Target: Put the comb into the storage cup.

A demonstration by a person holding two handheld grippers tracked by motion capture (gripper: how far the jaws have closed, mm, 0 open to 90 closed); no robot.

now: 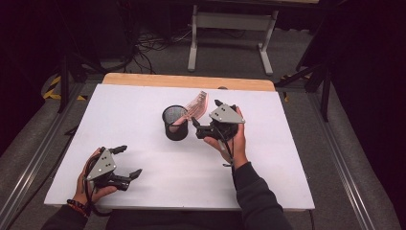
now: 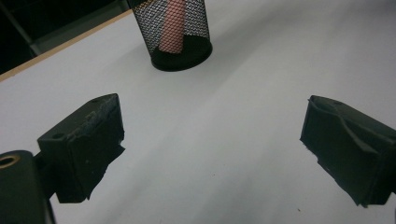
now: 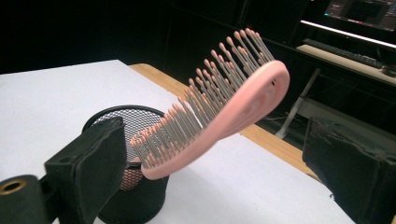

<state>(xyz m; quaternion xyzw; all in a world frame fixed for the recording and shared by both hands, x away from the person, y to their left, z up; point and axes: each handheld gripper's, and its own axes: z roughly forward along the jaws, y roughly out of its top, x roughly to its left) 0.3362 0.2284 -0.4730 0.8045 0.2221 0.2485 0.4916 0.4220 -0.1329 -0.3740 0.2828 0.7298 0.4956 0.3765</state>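
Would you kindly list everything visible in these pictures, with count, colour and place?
hairbrush: one, pink with grey bristles, handle down in the cup, head leaning out over its rim
mesh cup: one, black, upright near the middle of the board
board: one, white, on a wooden table
table frame: one, white, on the floor beyond
left gripper: one, black with grey plate, jaws open, near the board's front left
right gripper: one, black with grey plate, jaws open, beside the cup
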